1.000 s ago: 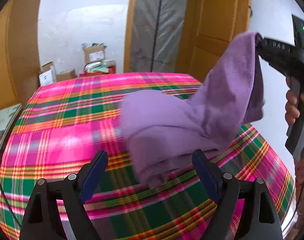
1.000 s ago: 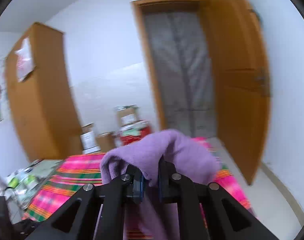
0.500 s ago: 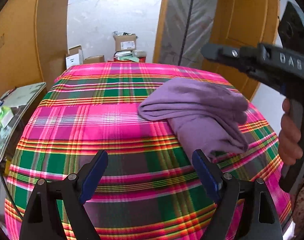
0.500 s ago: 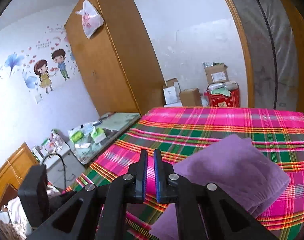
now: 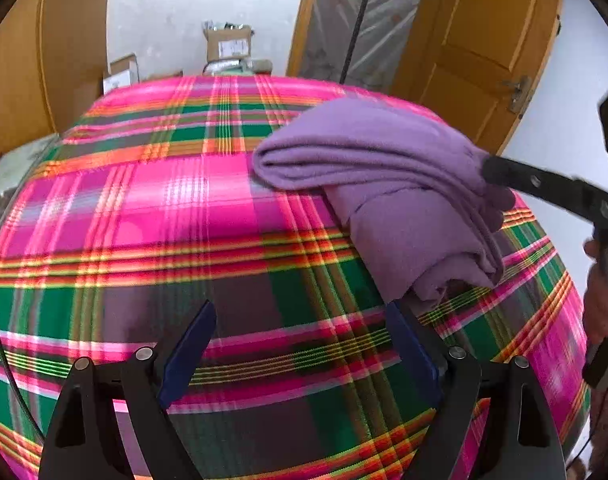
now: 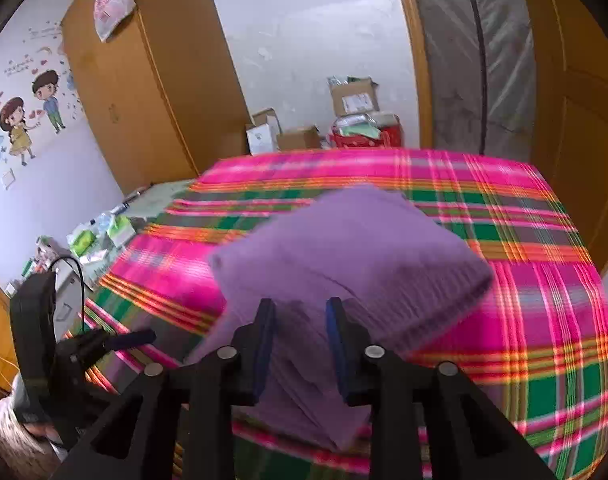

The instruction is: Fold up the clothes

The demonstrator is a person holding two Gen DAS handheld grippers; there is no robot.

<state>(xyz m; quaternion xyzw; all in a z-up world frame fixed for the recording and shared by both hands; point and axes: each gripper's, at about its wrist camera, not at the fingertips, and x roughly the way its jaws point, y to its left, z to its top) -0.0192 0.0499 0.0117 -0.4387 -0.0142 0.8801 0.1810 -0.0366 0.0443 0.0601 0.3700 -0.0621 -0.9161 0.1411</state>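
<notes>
Left wrist view: purple garment [image 5: 387, 184] lies on the plaid-covered table [image 5: 184, 216], toward its right edge, doubled over into several thick layers; upper fold stacked across a lower panel that runs toward the near edge; edges uneven, so the fold looks roughly made, not squared. Left gripper [image 5: 300, 344] hovers over bare plaid just left of the garment's near end; jaws wide apart, nothing between them. Right gripper [image 5: 499, 174] enters from the right edge, its tip at the garment's right side; a hand [image 5: 599, 300] grips the handle.

Right wrist view: garment [image 6: 351, 248] fills the table's near middle; right gripper [image 6: 300, 344] has just been opening, jaws now partly parted, cloth lying below and between the pads but not pinched; reads as a release. Judgement: main folds laid; remaining, tidying or one further fold.

Surroundings: cardboard boxes [image 6: 351, 96] and a red box [image 6: 363, 132] beyond the far edge; wardrobe [image 6: 152, 64] with a plastic bag [image 6: 108, 4] on top; cluttered side surface [image 6: 96, 236] past the left edge; door [image 5: 491, 52] at right; nothing else lies on the plaid around the garment.
</notes>
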